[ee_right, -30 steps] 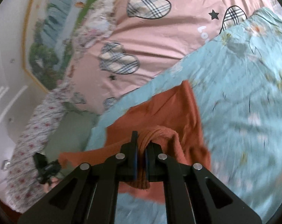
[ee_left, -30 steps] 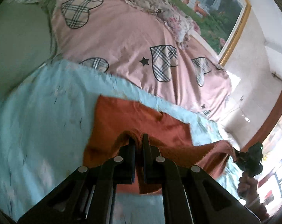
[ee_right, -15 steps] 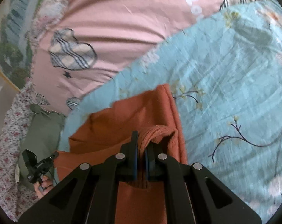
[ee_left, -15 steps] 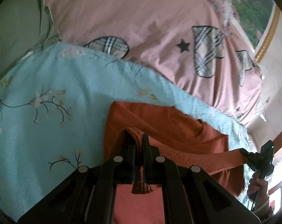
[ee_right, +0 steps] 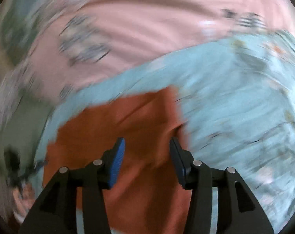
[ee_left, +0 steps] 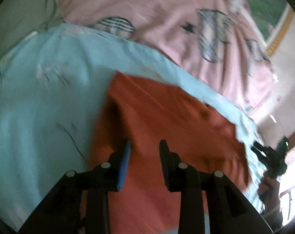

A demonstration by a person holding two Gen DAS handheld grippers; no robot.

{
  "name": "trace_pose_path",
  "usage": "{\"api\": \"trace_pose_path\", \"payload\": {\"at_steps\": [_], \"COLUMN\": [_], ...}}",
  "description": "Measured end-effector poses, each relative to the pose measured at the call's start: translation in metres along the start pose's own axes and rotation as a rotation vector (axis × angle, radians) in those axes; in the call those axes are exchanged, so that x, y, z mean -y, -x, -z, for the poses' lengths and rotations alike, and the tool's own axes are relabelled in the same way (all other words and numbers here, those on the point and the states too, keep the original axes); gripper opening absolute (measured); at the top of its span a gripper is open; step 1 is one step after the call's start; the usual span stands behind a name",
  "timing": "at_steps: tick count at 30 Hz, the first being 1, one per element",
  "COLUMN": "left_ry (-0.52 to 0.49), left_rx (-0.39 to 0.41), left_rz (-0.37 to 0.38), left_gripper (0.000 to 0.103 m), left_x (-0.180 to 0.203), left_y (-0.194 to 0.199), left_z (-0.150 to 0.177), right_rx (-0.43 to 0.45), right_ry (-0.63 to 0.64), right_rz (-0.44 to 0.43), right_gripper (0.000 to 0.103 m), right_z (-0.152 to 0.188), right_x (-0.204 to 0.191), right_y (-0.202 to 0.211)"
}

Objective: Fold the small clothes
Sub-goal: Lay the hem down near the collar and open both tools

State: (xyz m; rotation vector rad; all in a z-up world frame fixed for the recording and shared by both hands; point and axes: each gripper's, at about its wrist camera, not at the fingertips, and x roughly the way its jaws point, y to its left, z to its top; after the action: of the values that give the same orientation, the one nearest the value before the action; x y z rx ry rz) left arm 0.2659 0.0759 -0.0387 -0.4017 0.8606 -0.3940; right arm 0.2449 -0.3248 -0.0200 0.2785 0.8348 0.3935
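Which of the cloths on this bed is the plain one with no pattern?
The rust-orange garment, lying on the light blue floral sheet. The pink quilt behind carries checked hearts and stars.

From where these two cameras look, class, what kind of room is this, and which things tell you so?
Most likely a bedroom. A pink quilt with plaid hearts lies behind a light blue floral sheet, both spread like bedding, with a framed landscape picture on the wall. An orange garment lies on the sheet.
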Motion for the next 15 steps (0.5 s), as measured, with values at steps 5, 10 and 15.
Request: {"api": "trace_pose_path", "payload": {"at_steps": [5, 10, 15], "left_ry": [-0.139, -0.141, -0.111], "left_rx": [-0.142, -0.184, -0.075], "left_rz": [0.034, -0.081, -0.232], "left_gripper": [0.03, 0.018, 0.018], "left_x": [0.055, 0.05, 0.024], "left_y": [-0.035, -0.075, -0.085], "left_z": [0.045, 0.013, -0.048], "right_rx": [-0.251, -0.168, 0.051], "right_ry": [0.248, 0.158, -0.051], "right_rz": [0.012, 0.147, 0.267], "right_gripper": [0.05, 0.044, 0.044], "right_z": [0.021, -0.026, -0.072], "right_x": [-0.042, -0.002, 0.044], "right_y": [-0.06, -0.073, -0.043]}}
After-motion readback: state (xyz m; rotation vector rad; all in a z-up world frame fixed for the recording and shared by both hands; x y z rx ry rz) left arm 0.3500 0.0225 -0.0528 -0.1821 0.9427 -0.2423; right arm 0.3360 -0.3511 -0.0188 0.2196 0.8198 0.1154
